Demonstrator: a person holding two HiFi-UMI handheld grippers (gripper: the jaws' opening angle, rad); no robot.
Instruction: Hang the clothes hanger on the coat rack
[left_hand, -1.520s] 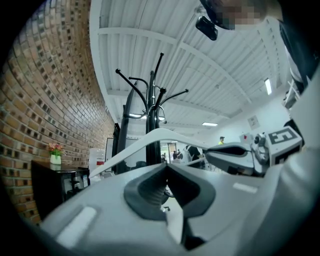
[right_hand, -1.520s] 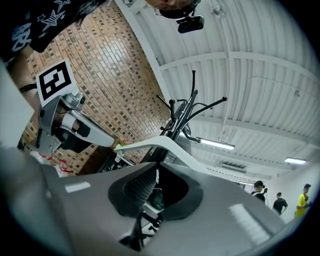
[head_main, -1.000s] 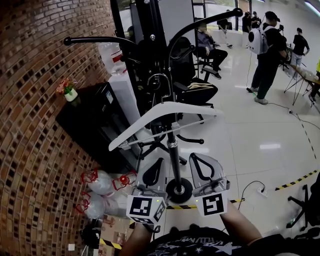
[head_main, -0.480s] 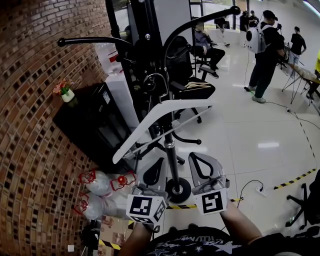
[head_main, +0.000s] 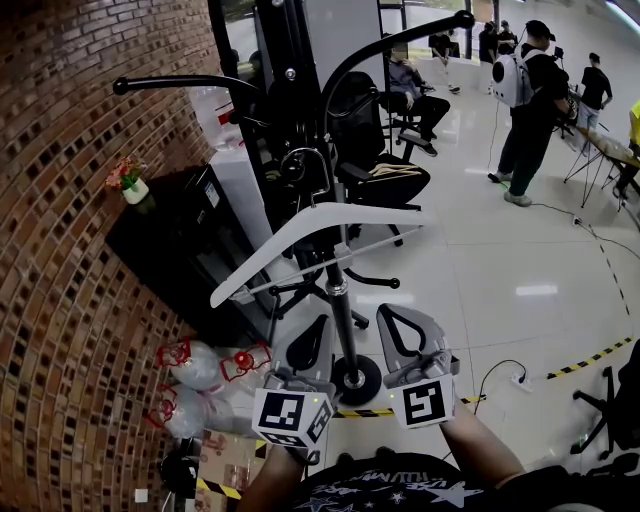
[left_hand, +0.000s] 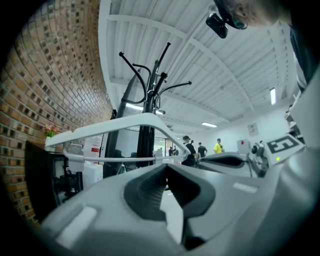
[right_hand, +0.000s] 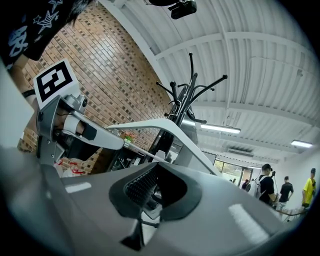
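White clothes hanger (head_main: 340, 212), hook up by the pole of the black coat rack (head_main: 342, 325), long axis crosswise and sloping down leftward, lies just ahead of left gripper (head_main: 318, 325) and right gripper (head_main: 388, 315), both closed and empty.

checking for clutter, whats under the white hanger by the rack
Under the white hanger stand the coat rack's pole and round base, on pale floor tiles crossed by yellow-black tape. The left gripper and right gripper cover the floor either side of the base.
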